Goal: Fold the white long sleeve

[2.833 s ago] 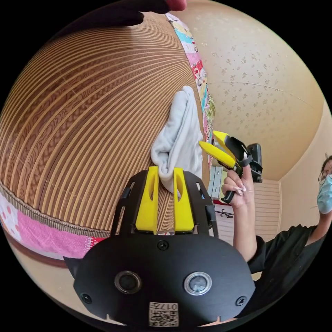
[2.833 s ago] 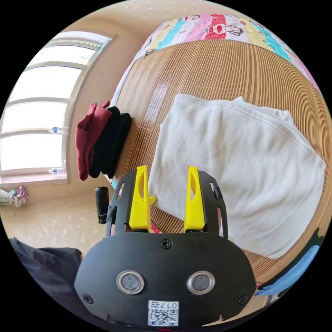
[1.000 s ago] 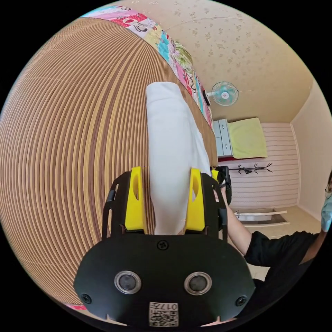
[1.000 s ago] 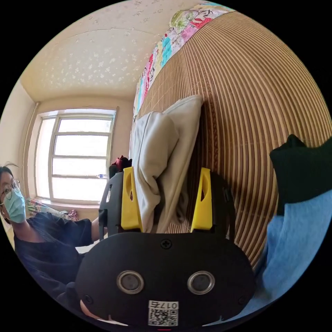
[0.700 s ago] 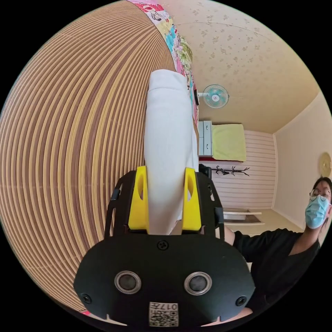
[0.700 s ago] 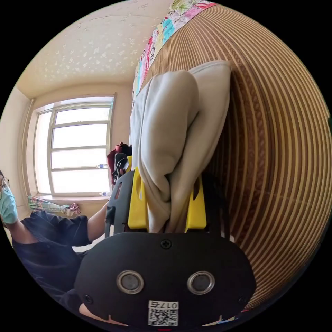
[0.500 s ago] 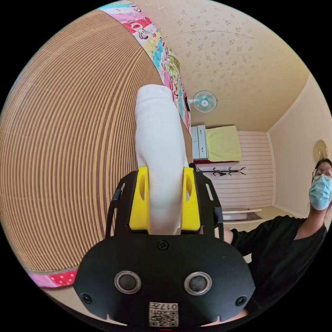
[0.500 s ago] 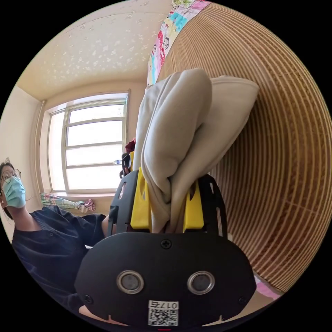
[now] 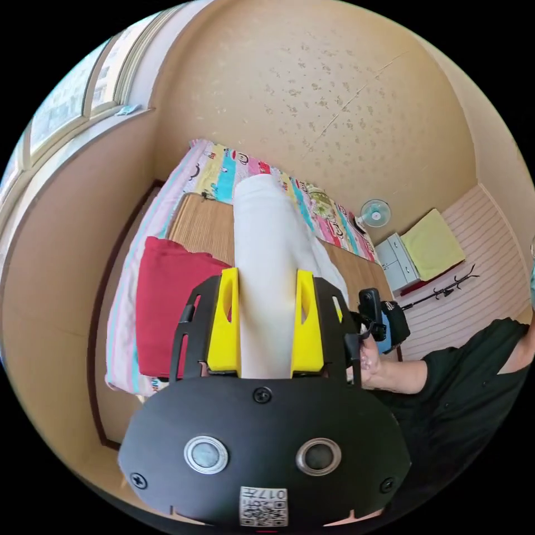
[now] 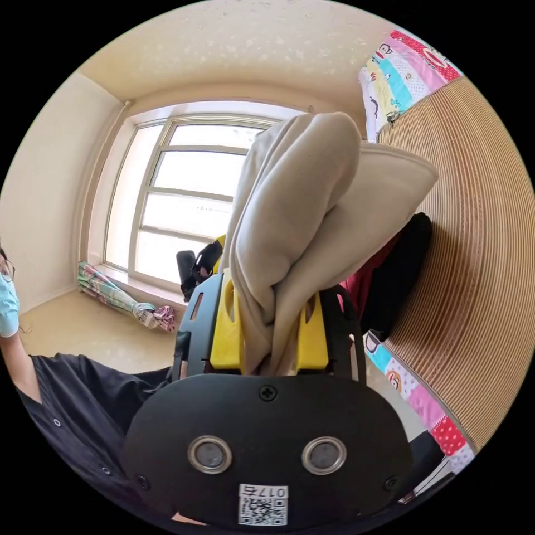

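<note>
Fan [image 9: 374, 212] (left gripper view), umbrella [image 10: 120, 301] right.

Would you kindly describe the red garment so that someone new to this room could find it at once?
Start at the bed with the striped woven bamboo mat, beneath the window wall in the left gripper view. At the mat's window end lies the folded red garment, a flat block of cloth. It is solid red, unlike the white long sleeve pinched in the left gripper in front of it.

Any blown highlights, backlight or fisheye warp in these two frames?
Right gripper view: window blown out, backlighting the white long sleeve, whose near side looks greyish. Left gripper view: evenly lit, garment bright but unclipped; bed edge bows under strong fisheye warp.
</note>
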